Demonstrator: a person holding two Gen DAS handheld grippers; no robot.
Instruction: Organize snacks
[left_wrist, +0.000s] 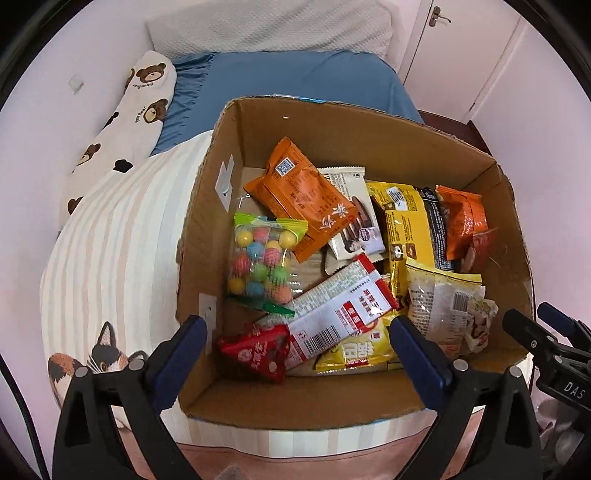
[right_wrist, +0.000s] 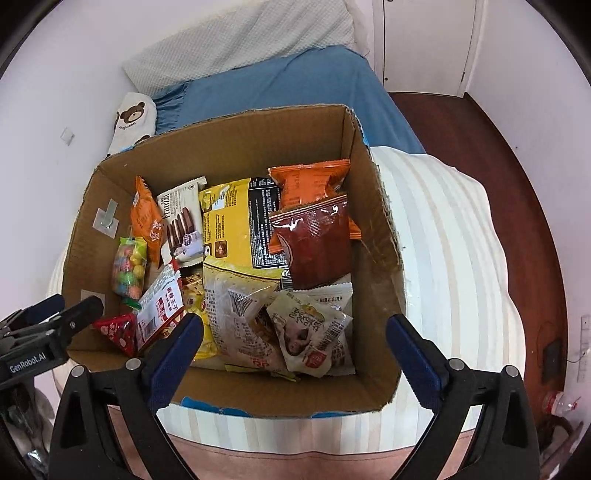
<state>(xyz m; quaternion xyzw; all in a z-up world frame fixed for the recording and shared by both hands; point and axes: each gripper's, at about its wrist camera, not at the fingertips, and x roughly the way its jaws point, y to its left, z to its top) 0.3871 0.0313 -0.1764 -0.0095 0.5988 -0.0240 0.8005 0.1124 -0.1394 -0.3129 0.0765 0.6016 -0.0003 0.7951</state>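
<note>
Your left gripper (left_wrist: 297, 338) stands spread wide, its blue pads apart over the near left part of the cardboard box (left_wrist: 369, 136), pinching nothing. Between the pads, lower down in the box, you see the red triangular packet (left_wrist: 258, 350), the red-and-white barcode pack (left_wrist: 332, 314) and a yellow packet (left_wrist: 365, 350); none is pressed by either pad. Your right gripper (right_wrist: 293, 336) is spread just as wide and also empty, over the near right part of the same box. Between its pads lie a pale packet with a brown picture (right_wrist: 306, 332) and a clear-fronted yellow bag (right_wrist: 240, 306).

Farther in, the snacks lie piled loosely: a bag of coloured candy balls (left_wrist: 260, 258) by the left wall, an orange packet (left_wrist: 306, 195) tilted over a white biscuit pack (left_wrist: 354, 221), a large yellow-and-black bag (right_wrist: 236, 221) in the middle, and a dark red packet (right_wrist: 317, 247) over another orange one (right_wrist: 308, 181) by the right wall.

The box rests on a striped quilt (left_wrist: 122, 236) on a bed with a blue sheet (left_wrist: 295, 77).
</note>
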